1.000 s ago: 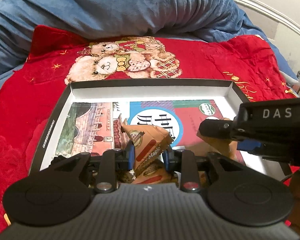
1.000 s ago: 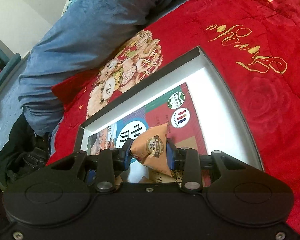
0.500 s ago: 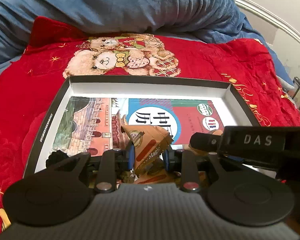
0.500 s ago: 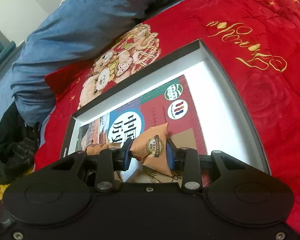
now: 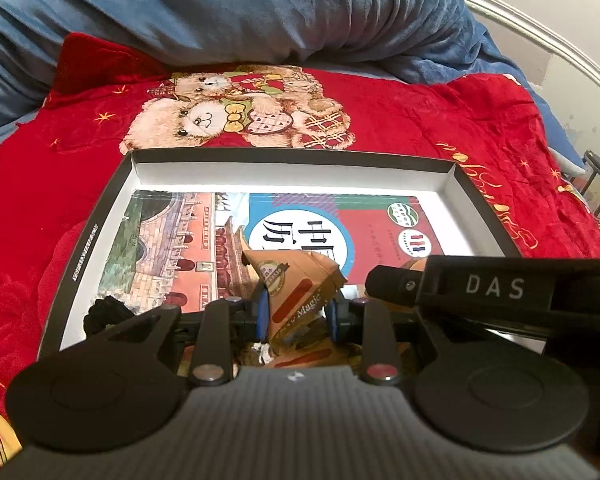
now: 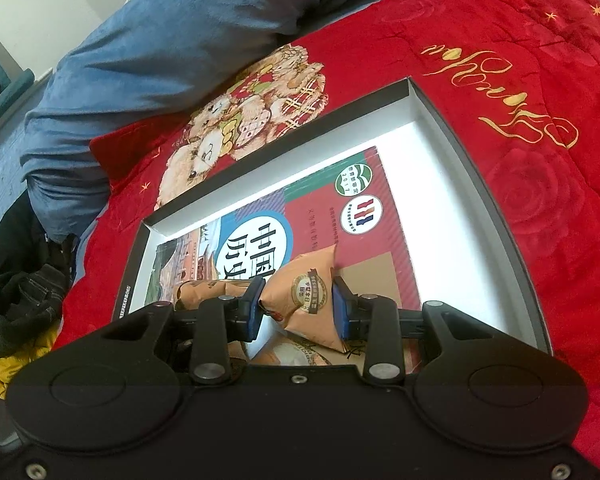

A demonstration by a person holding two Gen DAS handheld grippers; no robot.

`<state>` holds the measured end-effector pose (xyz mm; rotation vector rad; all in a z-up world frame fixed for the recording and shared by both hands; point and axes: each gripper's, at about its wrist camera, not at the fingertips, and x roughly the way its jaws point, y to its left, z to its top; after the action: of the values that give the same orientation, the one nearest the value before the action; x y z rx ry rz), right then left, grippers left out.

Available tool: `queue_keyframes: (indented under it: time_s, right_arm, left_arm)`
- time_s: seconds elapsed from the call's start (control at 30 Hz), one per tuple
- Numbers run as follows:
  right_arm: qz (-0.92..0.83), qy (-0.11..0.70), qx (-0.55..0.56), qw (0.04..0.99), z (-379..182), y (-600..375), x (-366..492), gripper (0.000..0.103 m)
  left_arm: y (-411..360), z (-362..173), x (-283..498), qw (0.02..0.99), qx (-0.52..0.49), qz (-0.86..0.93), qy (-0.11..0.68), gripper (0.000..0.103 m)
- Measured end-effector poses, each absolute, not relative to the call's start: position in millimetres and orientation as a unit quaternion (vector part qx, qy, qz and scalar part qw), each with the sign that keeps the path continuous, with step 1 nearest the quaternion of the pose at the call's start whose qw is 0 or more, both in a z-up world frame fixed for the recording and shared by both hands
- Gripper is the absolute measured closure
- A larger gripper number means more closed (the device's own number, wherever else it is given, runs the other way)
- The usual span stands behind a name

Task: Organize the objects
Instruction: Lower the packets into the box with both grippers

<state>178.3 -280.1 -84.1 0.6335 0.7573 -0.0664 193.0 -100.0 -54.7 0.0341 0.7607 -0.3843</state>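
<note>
Left gripper (image 5: pixel 298 314) still clamped on a crinkled orange snack packet (image 5: pixel 296 286); right gripper (image 6: pixel 298 306) likewise on another orange foil packet (image 6: pixel 306 294). Both above the black-rimmed white shallow box (image 5: pixel 292 155), barely shifted since before.

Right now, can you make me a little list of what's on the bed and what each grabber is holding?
place: red teddy-bear blanket on a bed, blue duvet behind
box: shallow black box with white inside, lying open on the blanket
in the box: a colourful book lying flat, plus more orange packets
left gripper: shut on an orange snack packet
right gripper: shut on another orange packet
where the packets are: both held over the box
</note>
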Motion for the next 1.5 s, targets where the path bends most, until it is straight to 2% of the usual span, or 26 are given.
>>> queue_keyframes:
  time_s: [0.7, 0.87, 0.93, 0.97, 1.23, 1.37, 1.47, 1.5]
  right_arm:
    - [-0.027, 0.364, 0.318, 0.875, -85, -282, 178, 0.069]
    - [-0.021, 0.364, 0.330, 0.871, -87, -284, 179, 0.069]
    - [-0.020, 0.364, 0.334, 0.869, -88, -284, 178, 0.069]
    - [-0.019, 0.364, 0.336, 0.869, -88, -285, 178, 0.069]
    - [-0.010, 0.361, 0.351, 0.864, -88, -288, 176, 0.060]
    - [-0.010, 0.343, 0.356, 0.869, -80, -289, 167, 0.055]
    - [-0.007, 0.322, 0.358, 0.876, -70, -288, 159, 0.045]
    - [-0.006, 0.316, 0.359, 0.878, -67, -289, 156, 0.039]
  left_arm:
    - [-100, -57, 194, 0.907, 0.011, -0.188, 0.377, 0.070]
    - [-98, -57, 195, 0.904, 0.004, -0.189, 0.383, 0.063]
    - [-98, -57, 195, 0.904, 0.005, -0.189, 0.383, 0.054]
    - [-98, -57, 195, 0.904, 0.005, -0.189, 0.383, 0.054]
    - [-94, -50, 191, 0.904, -0.001, -0.187, 0.384, 0.046]
    - [-88, -40, 185, 0.911, -0.003, -0.184, 0.369, 0.035]
    - [-79, -29, 183, 0.913, -0.017, -0.188, 0.361, 0.030]
    - [-75, -24, 182, 0.914, -0.026, -0.188, 0.359, 0.028]
